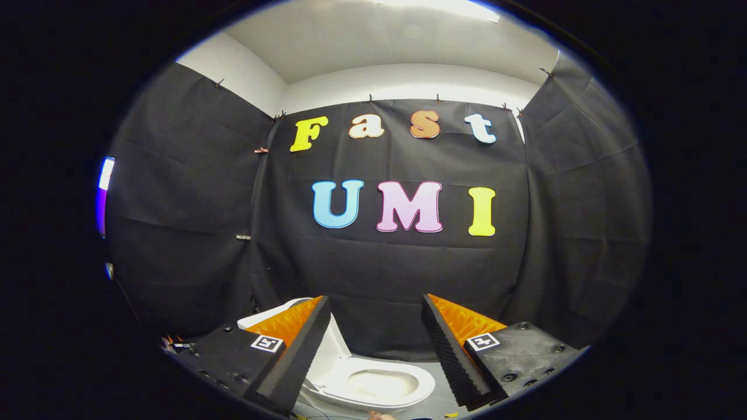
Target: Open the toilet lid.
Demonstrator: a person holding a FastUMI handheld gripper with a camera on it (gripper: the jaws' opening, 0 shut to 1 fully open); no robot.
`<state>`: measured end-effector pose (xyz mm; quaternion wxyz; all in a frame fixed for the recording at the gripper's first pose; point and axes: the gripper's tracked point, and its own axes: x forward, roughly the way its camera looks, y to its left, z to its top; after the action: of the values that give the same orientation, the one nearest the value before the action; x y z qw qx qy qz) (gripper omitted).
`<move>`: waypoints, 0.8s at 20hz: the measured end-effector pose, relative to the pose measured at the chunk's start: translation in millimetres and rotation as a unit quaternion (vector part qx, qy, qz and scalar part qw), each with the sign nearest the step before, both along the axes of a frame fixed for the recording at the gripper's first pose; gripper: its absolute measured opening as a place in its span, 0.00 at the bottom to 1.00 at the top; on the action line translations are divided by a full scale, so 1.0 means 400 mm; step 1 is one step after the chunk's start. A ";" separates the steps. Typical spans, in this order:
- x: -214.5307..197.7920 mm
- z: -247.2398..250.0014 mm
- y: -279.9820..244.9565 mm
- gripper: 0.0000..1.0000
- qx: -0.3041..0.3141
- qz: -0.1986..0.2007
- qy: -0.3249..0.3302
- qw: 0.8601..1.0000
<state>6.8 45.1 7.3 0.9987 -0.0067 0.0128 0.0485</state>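
A white toilet point(373, 385) stands low on the floor, below and beyond my fingers. Its oval seat ring and pale bowl opening show in the gap between them. A white upright part point(337, 344), either the lid or the tank, rises at the toilet's left end, partly hidden by my left finger point(297, 356). I cannot tell which of the two it is. My gripper point(374, 297) is open, its black ribbed fingers with orange backs spread wide. Nothing is between them and they are well above the toilet, touching nothing.
Black cloth walls close in the booth on three sides behind the toilet. The grey floor point(443, 402) shows around the toilet's base. A few cables point(172, 345) lie low at the left wall.
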 end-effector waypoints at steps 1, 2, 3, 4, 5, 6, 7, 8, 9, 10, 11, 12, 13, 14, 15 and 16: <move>0.001 -0.001 0.001 0.98 0.000 0.000 0.000 1.000; 0.002 0.001 0.002 0.98 0.000 0.000 0.000 1.000; -0.001 0.003 0.003 0.98 -0.002 0.000 -0.001 1.000; -0.001 0.005 0.003 0.98 -0.003 0.001 -0.002 1.000; -0.002 0.006 0.001 0.98 -0.005 0.000 -0.003 1.000; -0.002 0.006 0.002 0.98 -0.006 0.001 -0.004 1.000; -0.005 0.007 0.003 0.98 -0.005 0.001 -0.005 1.000; -0.005 0.008 0.002 0.98 -0.003 0.001 -0.005 1.000; -0.004 0.009 0.002 0.98 -0.001 0.000 -0.005 1.000; -0.002 0.009 0.001 0.98 0.002 0.000 -0.005 1.000; -0.002 0.009 0.003 0.98 0.004 0.000 -0.005 1.000; -0.003 0.011 0.002 0.98 0.005 0.000 -0.005 1.000; -0.004 0.012 0.000 0.98 0.006 -0.001 -0.006 1.000; -0.004 0.013 0.000 0.98 0.006 -0.001 -0.007 1.000; -0.005 0.015 0.001 0.98 0.005 0.000 -0.007 1.000; -0.003 0.014 0.004 0.98 0.004 0.001 -0.008 1.000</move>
<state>5.5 46.6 12.9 0.9987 -0.0029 0.0047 0.0497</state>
